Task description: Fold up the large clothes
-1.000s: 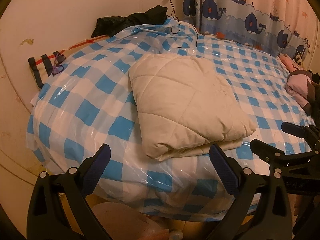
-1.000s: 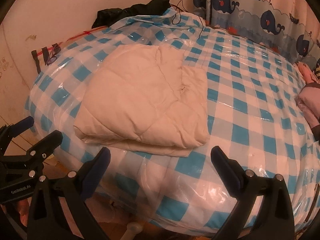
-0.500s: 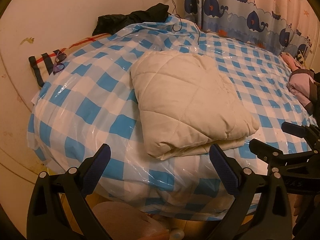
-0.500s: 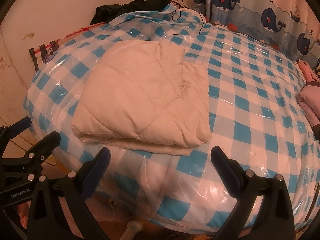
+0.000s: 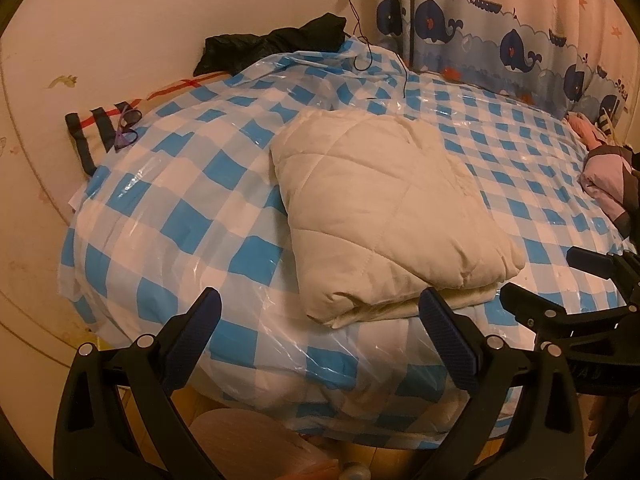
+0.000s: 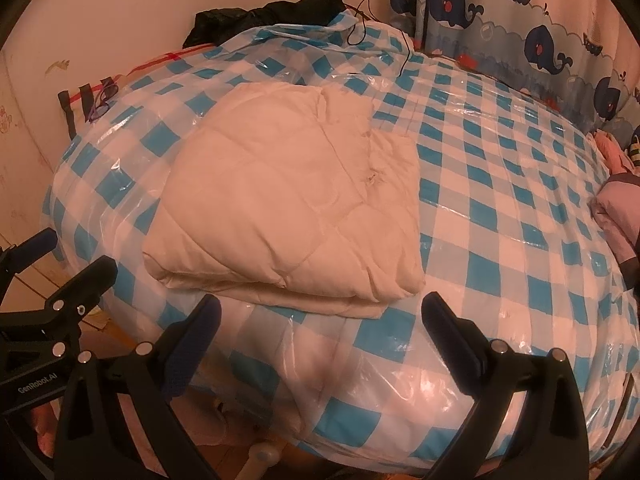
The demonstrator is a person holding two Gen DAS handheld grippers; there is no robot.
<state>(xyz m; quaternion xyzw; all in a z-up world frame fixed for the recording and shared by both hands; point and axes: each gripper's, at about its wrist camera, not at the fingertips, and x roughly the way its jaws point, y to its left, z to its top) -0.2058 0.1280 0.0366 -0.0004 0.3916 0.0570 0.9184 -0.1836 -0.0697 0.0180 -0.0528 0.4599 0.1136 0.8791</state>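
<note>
- Dim, warm yellow-orange light is tinting both views.
- Glare is streaking the plastic sheet (image 5: 188, 216) (image 6: 496, 392).
- Fisheye distortion is bending the edges; corners are falling black.
- Focus is staying fairly sharp throughout.

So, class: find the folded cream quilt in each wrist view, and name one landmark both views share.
Left wrist view: the folded cream quilt lies right of centre on the checked plastic cover.
Right wrist view: the quilt lies left of centre, just beyond the fingers.
Shared landmark: the black garment at the bed's far edge by the wall.

Folded cream quilt (image 5: 392, 216) on checked bed (image 5: 168, 216)
</note>
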